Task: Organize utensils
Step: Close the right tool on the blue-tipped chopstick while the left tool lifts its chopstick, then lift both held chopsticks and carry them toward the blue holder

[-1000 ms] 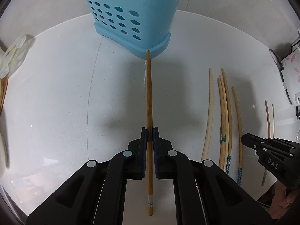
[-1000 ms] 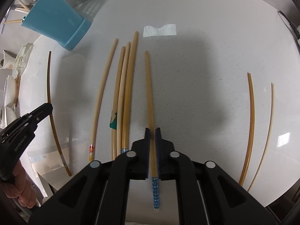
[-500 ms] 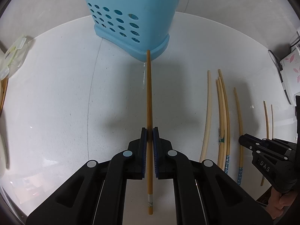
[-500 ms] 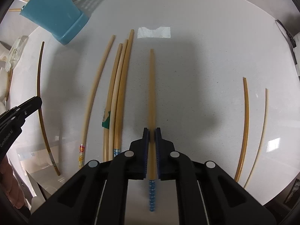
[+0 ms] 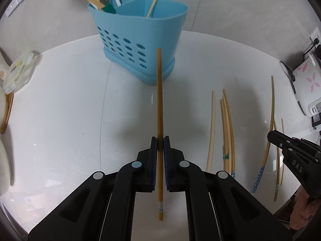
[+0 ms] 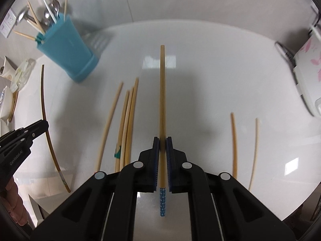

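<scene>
A brown chopstick point(image 5: 159, 108) points to 12 o'clock at the blue holder point(image 5: 140, 38). A chopstick with a blue dotted end point(image 6: 162, 120) points to 12 too. More chopsticks point(image 6: 126, 120) lie flat at 9 o'clock.

Left gripper point(image 5: 160, 140): matte black plastic, 2 fingers with blue ribbed pads, 4 round silver screws. Right gripper point(image 6: 162, 140) identical; "DAS" printed white on its side, "GenRobot.AI" on left's.
</scene>
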`<state>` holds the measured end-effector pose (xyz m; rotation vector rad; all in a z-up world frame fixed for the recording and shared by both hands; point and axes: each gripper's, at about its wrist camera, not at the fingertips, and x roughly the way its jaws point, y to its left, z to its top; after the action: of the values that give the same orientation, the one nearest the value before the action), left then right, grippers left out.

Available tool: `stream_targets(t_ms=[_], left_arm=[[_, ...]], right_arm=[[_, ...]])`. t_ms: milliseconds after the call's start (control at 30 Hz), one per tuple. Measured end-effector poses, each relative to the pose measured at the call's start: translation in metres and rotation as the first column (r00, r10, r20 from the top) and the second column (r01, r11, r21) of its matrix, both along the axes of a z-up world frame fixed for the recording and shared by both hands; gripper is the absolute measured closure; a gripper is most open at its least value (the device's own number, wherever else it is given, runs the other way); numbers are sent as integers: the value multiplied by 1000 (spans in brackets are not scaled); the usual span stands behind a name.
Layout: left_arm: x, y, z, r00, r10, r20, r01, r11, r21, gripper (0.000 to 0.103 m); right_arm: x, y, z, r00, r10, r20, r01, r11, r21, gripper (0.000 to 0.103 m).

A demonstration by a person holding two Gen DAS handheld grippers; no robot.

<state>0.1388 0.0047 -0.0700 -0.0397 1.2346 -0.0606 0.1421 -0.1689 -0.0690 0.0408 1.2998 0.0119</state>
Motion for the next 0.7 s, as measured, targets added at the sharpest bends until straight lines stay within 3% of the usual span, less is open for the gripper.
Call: stream_targets(t_ms=[400,700], left_arm=[[0,7,54,987,19,156,-16,1000,-21,97],[5,8,83,975,27,222,-23,1000,-20,97]], right_arm=[[7,-15,51,985,-4,174,12,999,-42,97],[12,-14,77,967,-2,256,14,999,-47,97]])
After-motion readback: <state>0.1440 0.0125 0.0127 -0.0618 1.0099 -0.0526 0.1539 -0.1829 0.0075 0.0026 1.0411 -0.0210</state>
